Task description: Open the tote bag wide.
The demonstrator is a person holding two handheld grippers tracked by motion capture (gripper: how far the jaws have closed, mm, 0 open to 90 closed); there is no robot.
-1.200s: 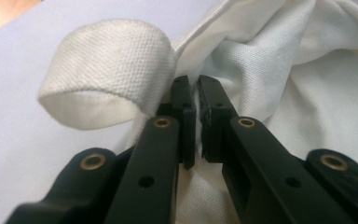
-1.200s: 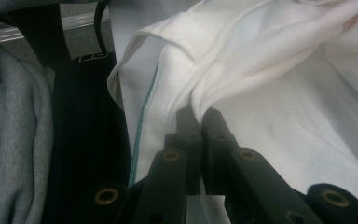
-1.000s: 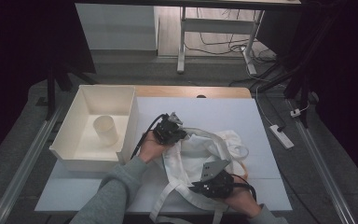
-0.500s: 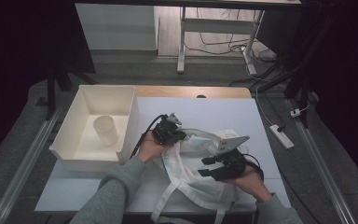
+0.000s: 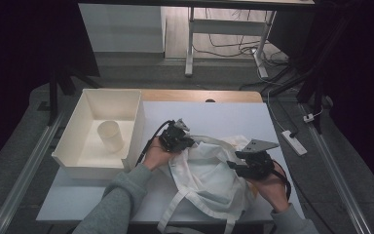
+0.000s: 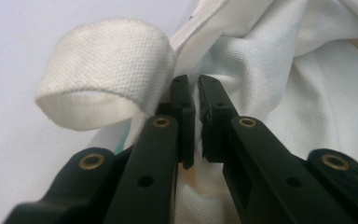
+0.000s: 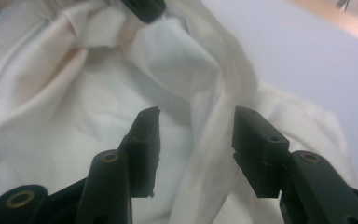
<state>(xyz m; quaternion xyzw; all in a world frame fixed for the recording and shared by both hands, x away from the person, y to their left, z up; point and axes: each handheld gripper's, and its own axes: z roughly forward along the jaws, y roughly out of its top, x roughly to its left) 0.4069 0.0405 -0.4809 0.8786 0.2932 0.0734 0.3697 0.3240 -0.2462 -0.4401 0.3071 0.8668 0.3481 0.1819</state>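
Note:
A white cloth bag (image 5: 204, 175) with long straps lies crumpled on the pale table (image 5: 224, 117). My left gripper (image 5: 190, 142) is at the bag's upper left edge and is shut on the cloth (image 6: 261, 70), next to a curled strap loop (image 6: 107, 70). My right gripper (image 5: 231, 165) hovers over the bag's right side and points left. Its jaws have just been opening and now stand open (image 7: 196, 121). A fold of the bag (image 7: 214, 140) runs between them, and neither pad presses on it. The left gripper's tip (image 7: 144, 9) shows at the top of the right gripper view.
A white bin (image 5: 78, 146) stands at the table's left with a pale cylinder (image 5: 110, 136) upright inside it. A power strip (image 5: 294, 142) lies on the floor to the right. A wooden strip (image 5: 199, 95) runs along the table's far edge.
My right gripper has let go of the cloth, opened, and moved right and away from the bag's near part. The left gripper has stayed where it was, still shut on the bag.

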